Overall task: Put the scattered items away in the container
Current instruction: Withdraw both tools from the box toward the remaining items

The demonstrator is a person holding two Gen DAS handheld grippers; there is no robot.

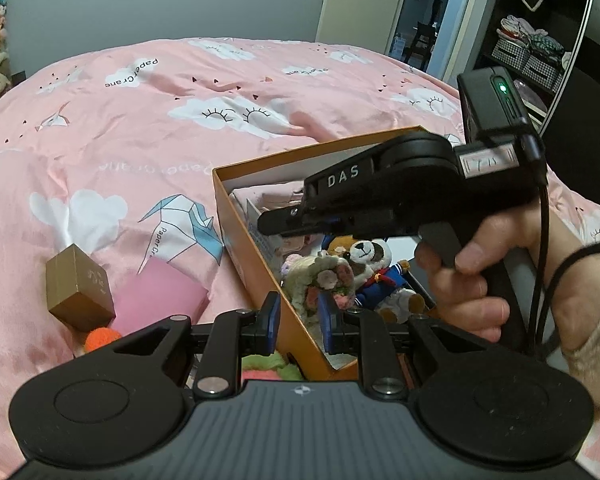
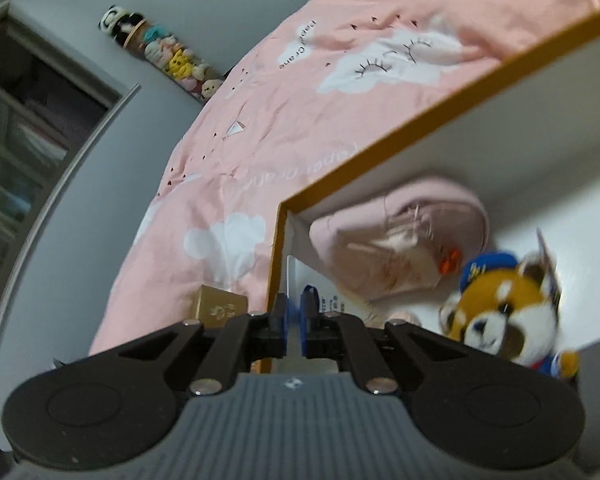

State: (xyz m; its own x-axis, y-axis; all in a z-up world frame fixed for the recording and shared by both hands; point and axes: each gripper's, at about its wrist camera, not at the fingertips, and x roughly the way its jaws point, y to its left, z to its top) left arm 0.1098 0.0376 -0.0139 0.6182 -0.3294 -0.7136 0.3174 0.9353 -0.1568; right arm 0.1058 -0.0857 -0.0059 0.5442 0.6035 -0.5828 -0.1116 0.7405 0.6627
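An orange cardboard box (image 1: pixel 252 264) sat open on a pink bedspread (image 1: pixel 140 120) printed with clouds. Inside it lay a plush toy in a sailor suit (image 1: pixel 370 264), a floral plush and some pale pink fabric.

The left gripper (image 1: pixel 298 320) was part open and straddled the near wall of the box, with one finger outside and one inside. Whether its pads pressed on the wall could not be told.

The right gripper (image 2: pixel 294 316), held in a hand (image 1: pixel 480 280), hovered over the inside of the box. Its jaws were almost closed, with only a thin slit between them, and they held nothing.

The things not yet tidied lay on the bedspread outside the box, past the wall the left gripper straddled. They were a gold cube (image 1: pixel 80 292) tipped on one edge, a flat pink piece (image 1: pixel 160 296) just beside it, a small orange ball (image 1: pixel 100 338) touching the cube's low corner, and a green fluffy thing (image 1: pixel 266 360) partly hidden under the left gripper.

From the right gripper's own view the cube stood just beyond the wall, a little left of its fingertips. The left gripper was nearer to this group but was occupied at the wall. The empty right gripper would probably have to cross over the wall to reach them.
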